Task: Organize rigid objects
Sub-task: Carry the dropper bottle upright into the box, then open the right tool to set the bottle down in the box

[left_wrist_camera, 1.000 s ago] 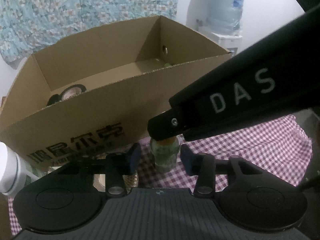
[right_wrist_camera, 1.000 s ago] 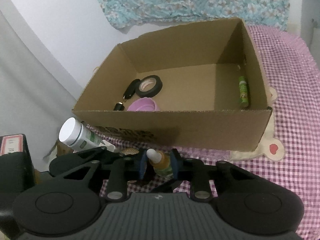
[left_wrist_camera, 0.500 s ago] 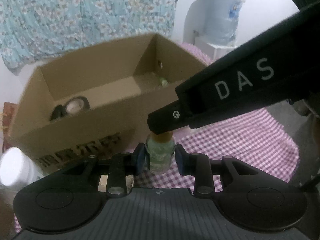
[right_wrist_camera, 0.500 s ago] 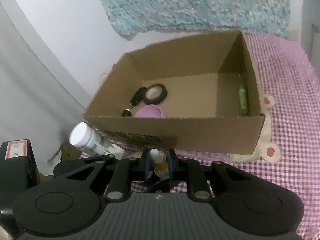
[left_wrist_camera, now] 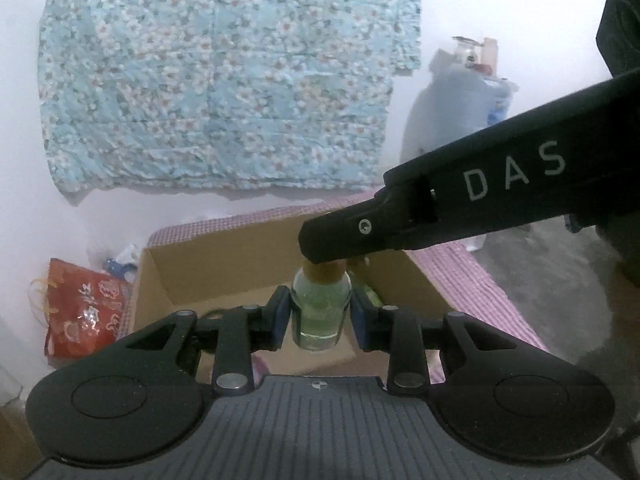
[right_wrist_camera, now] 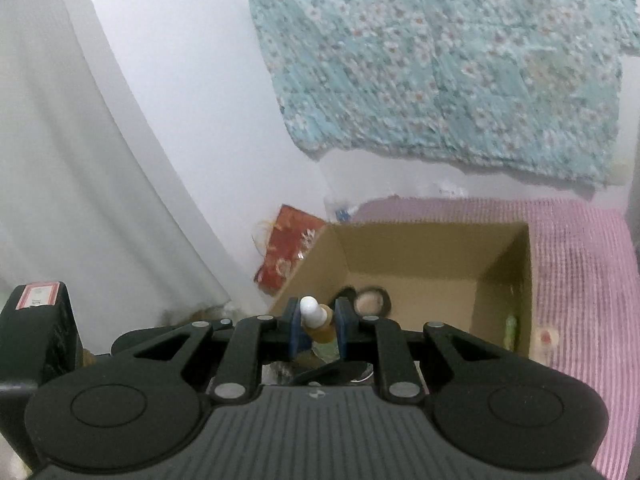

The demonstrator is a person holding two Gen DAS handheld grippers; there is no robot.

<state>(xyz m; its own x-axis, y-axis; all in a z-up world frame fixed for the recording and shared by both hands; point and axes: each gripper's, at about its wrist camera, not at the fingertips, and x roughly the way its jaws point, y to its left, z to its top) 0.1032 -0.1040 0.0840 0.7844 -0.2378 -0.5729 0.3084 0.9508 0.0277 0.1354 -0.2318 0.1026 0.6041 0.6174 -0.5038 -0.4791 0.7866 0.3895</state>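
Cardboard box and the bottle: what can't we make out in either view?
- Left view: bottle cap, hidden under the right tongs.
- Left view: box floor, mostly behind the left tongs.
- Right view: bottle base, hidden by the tongs' body.
- Right view: box contents blurred, unidentifiable.

You were working in a lived-in room of a home. A pale blue floral cloth [left_wrist_camera: 224, 80] hung on the white wall above the open cardboard box [right_wrist_camera: 420, 256], which sat on a pink checked cover [right_wrist_camera: 576, 248]. Left of the box a red gift bag [left_wrist_camera: 86, 312] leaned by the wall; to its right stood a water dispenser bottle [left_wrist_camera: 452, 112].
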